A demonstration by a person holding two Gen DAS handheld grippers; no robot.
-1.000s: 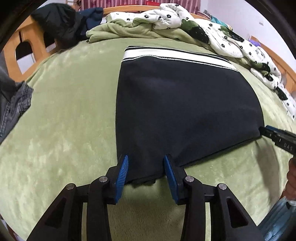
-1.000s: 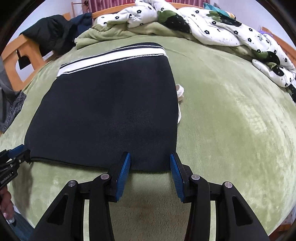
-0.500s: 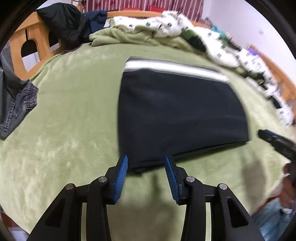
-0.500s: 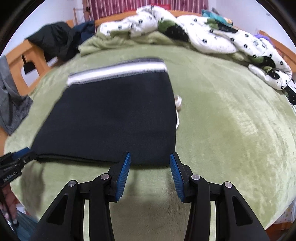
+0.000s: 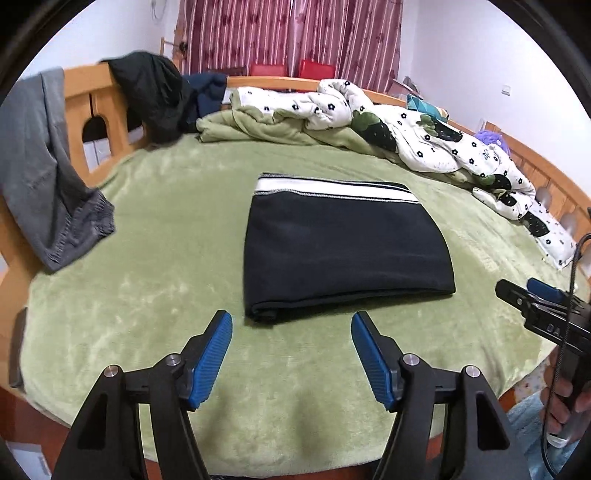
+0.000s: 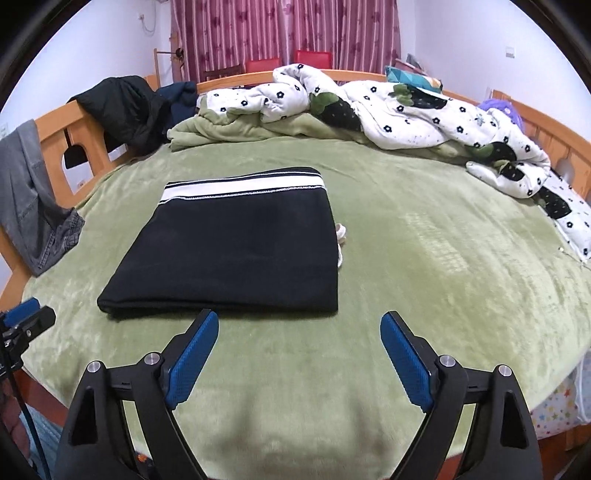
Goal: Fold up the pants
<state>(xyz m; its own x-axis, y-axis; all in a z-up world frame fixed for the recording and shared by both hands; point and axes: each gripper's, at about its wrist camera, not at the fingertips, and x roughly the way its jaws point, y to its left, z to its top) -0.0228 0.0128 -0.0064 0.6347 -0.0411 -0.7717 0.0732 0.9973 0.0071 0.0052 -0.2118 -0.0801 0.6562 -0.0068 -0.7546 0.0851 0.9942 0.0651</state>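
Green blanket (image 5: 155, 280), floral duvet (image 6: 406, 110), grey jeans (image 5: 40, 166)

Only one bit of lettering to call: pale capitals beginning "DA" on the black body of the right gripper (image 5: 532, 295), seen from the left wrist camera, over to the right of the folded pants (image 5: 343, 251). The rest of the word runs out of view. Nothing else is legible.

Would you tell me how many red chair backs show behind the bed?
2: the left red chair back and the right red chair back, side by side before the curtain; others may be hidden.
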